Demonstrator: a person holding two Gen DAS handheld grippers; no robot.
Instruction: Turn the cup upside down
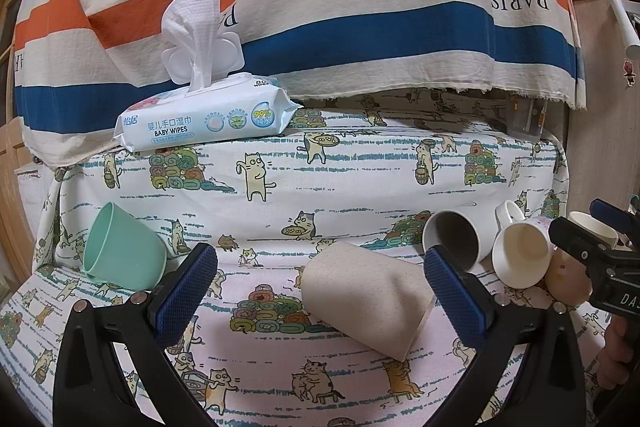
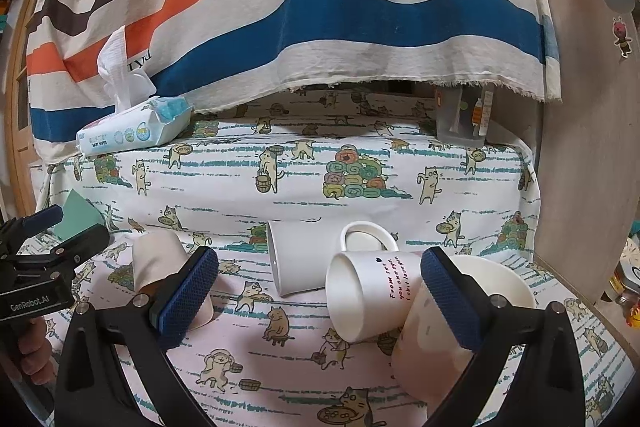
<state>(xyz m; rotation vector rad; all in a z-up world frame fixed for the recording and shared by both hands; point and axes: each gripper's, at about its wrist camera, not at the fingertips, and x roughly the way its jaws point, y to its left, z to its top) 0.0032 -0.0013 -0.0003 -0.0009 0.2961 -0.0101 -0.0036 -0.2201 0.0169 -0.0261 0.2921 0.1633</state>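
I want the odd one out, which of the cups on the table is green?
The mint green cup, lying on its side at the far left, apart from the rest. The others are a beige cup and white mugs grouped to the right.

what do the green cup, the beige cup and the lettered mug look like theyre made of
Green cup: likely plastic; thin wall, flat matte mint colour, no glaze shine.
Beige cup: probably wheat-straw or speckled plastic; fine specks, dull finish, thin pale rim.
Lettered mug: looks like glazed ceramic; thick white wall, soft gloss, printed text, looped handle.
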